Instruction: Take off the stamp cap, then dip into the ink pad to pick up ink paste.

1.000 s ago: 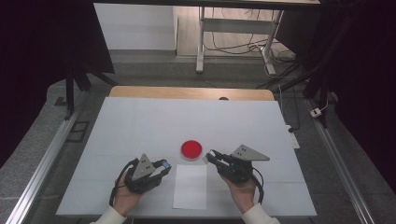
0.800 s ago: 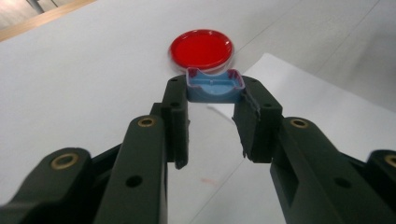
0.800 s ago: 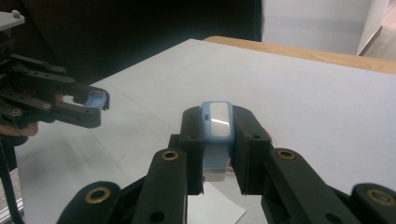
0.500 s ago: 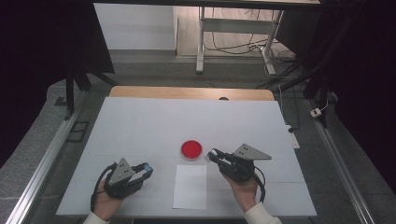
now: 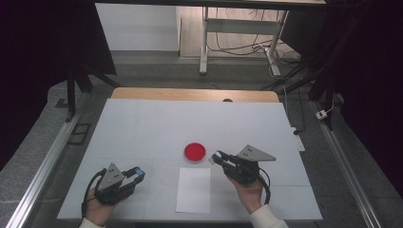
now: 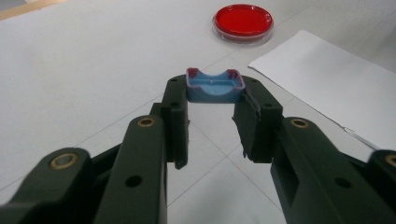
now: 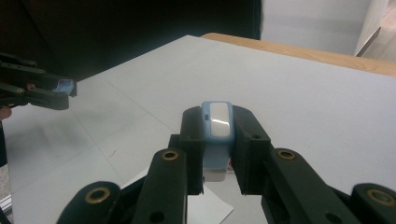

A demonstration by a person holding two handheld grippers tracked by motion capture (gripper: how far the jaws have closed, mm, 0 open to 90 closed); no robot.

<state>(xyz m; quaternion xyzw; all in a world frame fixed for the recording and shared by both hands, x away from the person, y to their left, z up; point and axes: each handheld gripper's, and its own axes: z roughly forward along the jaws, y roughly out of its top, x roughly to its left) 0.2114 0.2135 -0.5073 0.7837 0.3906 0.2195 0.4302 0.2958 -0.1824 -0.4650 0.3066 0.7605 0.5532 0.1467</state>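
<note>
Left gripper (image 6: pixel 215 93) clamps a glossy blue scalloped cap (image 6: pixel 215 86); right gripper (image 7: pixel 217 122) pinches a smooth blue-and-white stamp body (image 7: pixel 218 126).

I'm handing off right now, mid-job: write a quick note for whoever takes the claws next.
Left claw: shut on a small blue cap with reddish edges, held low over the table's near left.
Right claw: shut on a blue-and-white stamp body, close beside the red dish.
White paper sheet lies flat between the two hands, nothing on it.
Done: both pieces are gripped and apart.
Left: probably ink or stamp work at the dish and sheet; nothing shows on the paper yet.
</note>
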